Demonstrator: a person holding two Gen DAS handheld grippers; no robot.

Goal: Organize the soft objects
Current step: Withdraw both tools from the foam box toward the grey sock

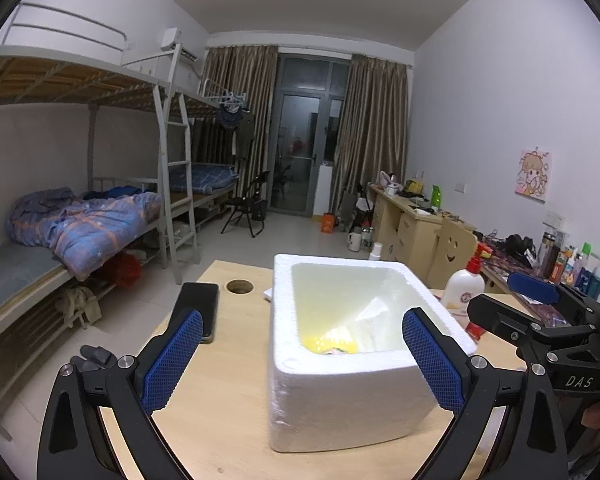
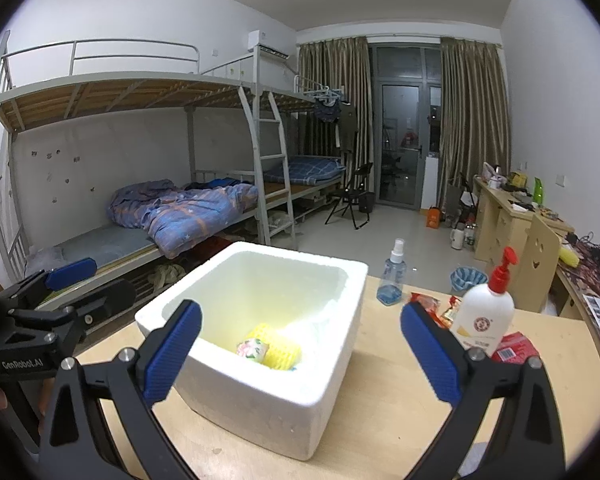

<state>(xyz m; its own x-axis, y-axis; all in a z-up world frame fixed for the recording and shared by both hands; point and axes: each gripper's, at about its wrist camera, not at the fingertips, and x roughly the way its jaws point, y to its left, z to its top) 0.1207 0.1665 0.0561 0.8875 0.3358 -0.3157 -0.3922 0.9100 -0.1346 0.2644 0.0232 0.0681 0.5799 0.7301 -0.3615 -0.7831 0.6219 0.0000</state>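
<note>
The left gripper (image 1: 302,360) is spread wide with nothing between its blue pads, and it hangs over the near end of the wooden table (image 1: 228,364); the white foam box (image 1: 340,396) sits between the two fingers, nearer the one at 4 o'clock. The right gripper (image 2: 300,354) is likewise wide and empty, framing the same foam box (image 2: 276,408) from the other side. Inside the box, at its near end, lie a yellow mesh foam piece (image 2: 284,350) and a small flowered soft object (image 2: 252,349) touching it, with crumpled white plastic (image 2: 320,326) toward 1 o'clock of them. From the left wrist view only a sliver of the yellow piece (image 1: 332,345) shows over the box's near wall. At 10 o'clock of the left gripper a black phone (image 1: 198,304) lies flat on the table beside a round cable hole (image 1: 240,286). At 2 o'clock of the right gripper stand a white pump bottle with a red top (image 2: 485,312), red snack packets (image 2: 432,304) just behind its finger, a red carton (image 2: 516,347) and, farther back, a clear spray bottle (image 2: 393,276). Beyond the table stand bunk beds (image 2: 140,128) with a blue quilt (image 2: 188,208), and desks (image 2: 512,216) along the right wall.
</note>
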